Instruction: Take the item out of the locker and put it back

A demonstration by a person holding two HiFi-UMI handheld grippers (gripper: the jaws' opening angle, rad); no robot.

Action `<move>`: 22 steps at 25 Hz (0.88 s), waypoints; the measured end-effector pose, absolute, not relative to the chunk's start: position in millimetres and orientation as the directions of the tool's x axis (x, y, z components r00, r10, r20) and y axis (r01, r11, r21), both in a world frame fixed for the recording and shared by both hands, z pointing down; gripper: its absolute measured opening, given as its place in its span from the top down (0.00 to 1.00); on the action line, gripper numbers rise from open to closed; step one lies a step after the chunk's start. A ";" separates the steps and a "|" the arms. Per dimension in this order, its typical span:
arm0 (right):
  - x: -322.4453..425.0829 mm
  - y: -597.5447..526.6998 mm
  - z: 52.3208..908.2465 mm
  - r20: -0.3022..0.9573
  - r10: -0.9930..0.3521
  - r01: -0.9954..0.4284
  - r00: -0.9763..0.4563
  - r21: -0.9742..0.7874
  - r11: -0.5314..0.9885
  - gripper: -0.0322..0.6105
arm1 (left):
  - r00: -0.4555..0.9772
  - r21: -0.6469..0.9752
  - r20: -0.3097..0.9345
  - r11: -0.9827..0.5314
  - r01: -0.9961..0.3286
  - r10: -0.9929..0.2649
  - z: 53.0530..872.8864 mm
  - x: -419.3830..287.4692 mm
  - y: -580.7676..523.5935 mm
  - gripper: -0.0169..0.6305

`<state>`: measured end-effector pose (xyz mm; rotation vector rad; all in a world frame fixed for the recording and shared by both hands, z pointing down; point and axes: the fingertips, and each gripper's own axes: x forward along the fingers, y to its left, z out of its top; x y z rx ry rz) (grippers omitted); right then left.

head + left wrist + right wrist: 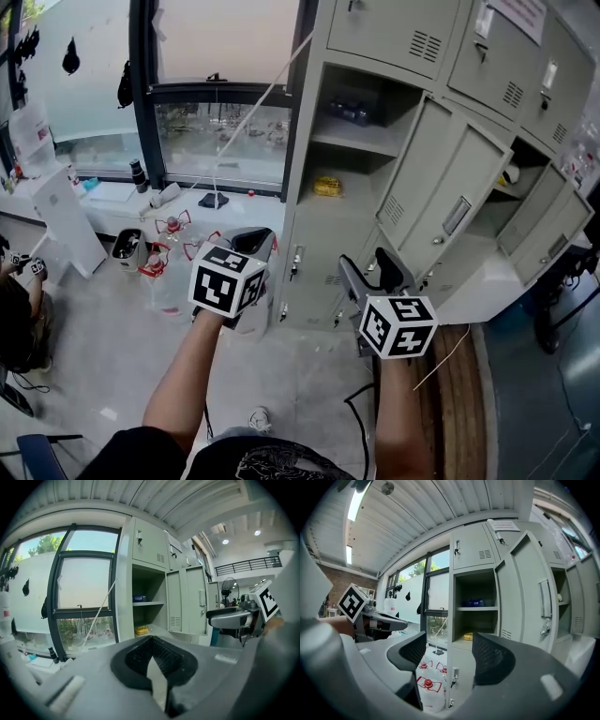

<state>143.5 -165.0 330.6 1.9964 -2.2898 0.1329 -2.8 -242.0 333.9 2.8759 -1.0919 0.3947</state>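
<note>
A grey locker (319,220) stands open ahead of me. A yellow item (328,187) lies on its lower shelf, also seen in the left gripper view (141,630) and the right gripper view (467,636). Dark blue items (352,110) sit on the shelf above. My left gripper (255,240) is held in front of the locker's left edge, well short of it, its jaws shut with nothing between them (151,639). My right gripper (367,270) is lower and to the right, open and empty (449,651).
The locker's door (450,211) swings out to the right. Another open locker (525,187) further right holds a small pale object. Clear water jugs with red caps (169,258) stand on the floor by the window. A person (19,300) sits at far left. A cable (361,422) runs across the floor.
</note>
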 end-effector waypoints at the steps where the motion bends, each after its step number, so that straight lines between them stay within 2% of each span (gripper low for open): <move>1: 144.9 -172.0 330.0 0.129 -0.984 -0.992 -0.125 -0.004 0.125 0.46 | 0.723 -0.052 0.250 -0.755 -0.654 -0.644 333.8 -2.4 -249.1 0.96; 22: 148.6 -248.5 347.5 0.174 -0.983 -0.998 -0.056 0.005 0.057 0.46 | 0.771 -0.015 0.241 -0.796 -0.605 -0.590 343.4 5.4 -329.5 0.96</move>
